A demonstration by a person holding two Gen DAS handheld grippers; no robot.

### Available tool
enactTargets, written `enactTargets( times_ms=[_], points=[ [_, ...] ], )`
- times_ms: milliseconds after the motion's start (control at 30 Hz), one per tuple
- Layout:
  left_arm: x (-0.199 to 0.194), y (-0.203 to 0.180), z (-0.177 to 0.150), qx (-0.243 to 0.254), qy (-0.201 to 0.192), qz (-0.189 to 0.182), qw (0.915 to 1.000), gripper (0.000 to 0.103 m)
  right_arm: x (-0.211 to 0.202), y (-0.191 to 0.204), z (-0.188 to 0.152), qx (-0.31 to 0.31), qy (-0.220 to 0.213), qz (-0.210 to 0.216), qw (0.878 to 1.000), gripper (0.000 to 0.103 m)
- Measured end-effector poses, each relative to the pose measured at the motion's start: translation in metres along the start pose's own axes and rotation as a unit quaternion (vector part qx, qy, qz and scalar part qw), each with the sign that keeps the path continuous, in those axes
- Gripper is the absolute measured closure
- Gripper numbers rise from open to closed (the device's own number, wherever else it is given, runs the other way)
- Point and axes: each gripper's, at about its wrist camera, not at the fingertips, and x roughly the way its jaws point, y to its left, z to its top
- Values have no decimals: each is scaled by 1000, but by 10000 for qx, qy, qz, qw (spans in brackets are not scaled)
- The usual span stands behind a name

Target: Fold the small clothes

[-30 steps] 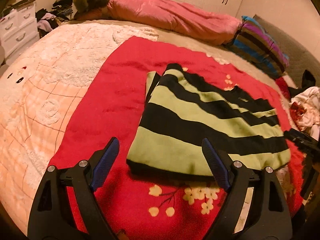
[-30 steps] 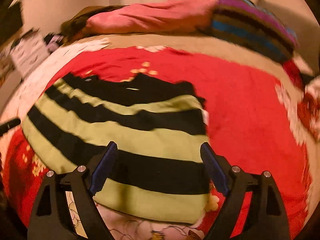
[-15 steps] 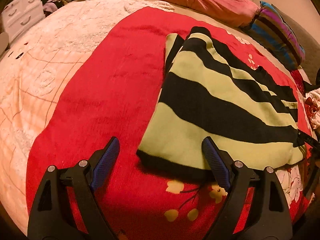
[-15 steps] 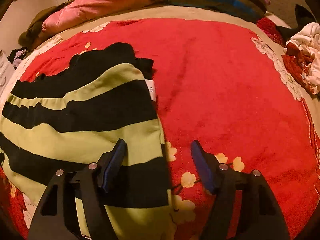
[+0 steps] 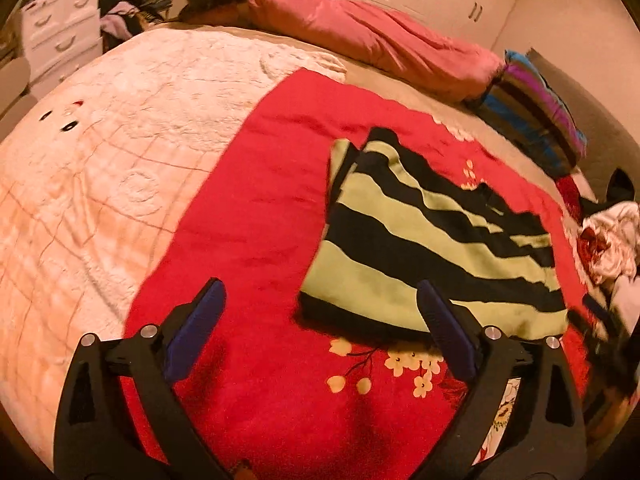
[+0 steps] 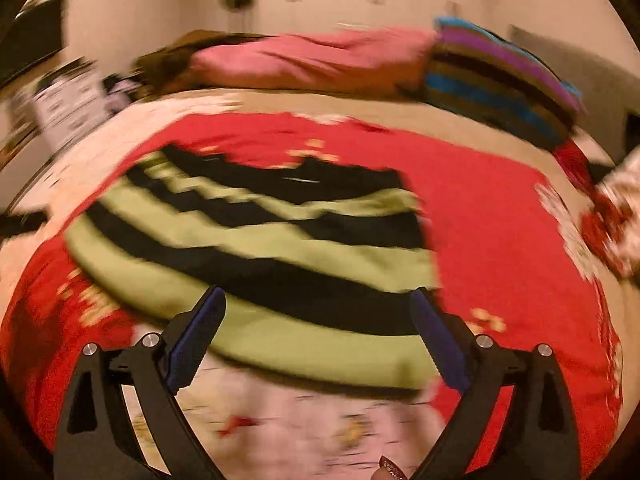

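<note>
I am in the middle of folding the one striped top (image 5: 432,248), green and black, which lies flat on the red blanket (image 5: 256,240) on the bed. It looks folded over already, with a neat edge near me, so I think one fold is done and the next one is still to come. My left gripper (image 5: 320,324) is spread wide, its jaws have just been opening, and nothing is between them but blanket and the near left corner of the top, which they do not press. My right gripper (image 6: 316,328) is spread wide too, its jaws have just been opening, and the top's near edge shows in the gap but is not pinched. The right view is blurry, so I may be wrong about how near that edge is. Next I think I need to bring both grippers down to the near corners, close on the cloth, and lift it over to the far side. I count one top, one red blanket, one white blanket (image 5: 120,160), one pink duvet (image 5: 372,36), one striped pillow (image 5: 536,116), and one pile of other clothes (image 5: 612,240) at the right.
</note>
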Motion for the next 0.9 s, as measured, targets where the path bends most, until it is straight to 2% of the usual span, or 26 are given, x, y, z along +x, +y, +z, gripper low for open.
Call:
enactTargets(
  times_ms=[133, 233, 333, 400, 467, 567, 700, 800, 900],
  points=[
    [-8, 18, 4, -249, -1, 97, 9996, 10, -6, 58, 4, -762, -136, 311, 9965, 8],
    [-10, 31, 10, -382, -25, 167, 9991, 10, -4, 104, 2, -1350, -243, 614, 9886, 8],
    [-5, 42, 17, -573, 80, 16, 9983, 10, 5, 140, 3, -1648, -284, 1015, 9807, 7],
    [1, 47, 24, -643, 155, -77, 9978, 10, 11, 157, 5, -1730, -299, 1104, 9783, 7],
    [14, 51, 38, -720, 329, -199, 9967, 10, 24, 174, 9, -1873, -246, 1098, 9758, 7],
    [33, 50, 57, -780, 514, -398, 9948, 10, 45, 197, 11, -2208, -171, 709, 9726, 8],
    [61, 36, 81, -634, 704, -542, 9940, 10, 57, 213, 12, -2290, -170, 734, 9705, 8],
    [87, 21, 92, -584, 1005, -801, 9900, 10, 64, 226, 8, -2561, -233, 718, 9637, 8],
    [106, 13, 96, -603, 1222, -884, 9867, 10, 71, 237, 2, -2810, -247, 725, 9566, 8]
  ],
)
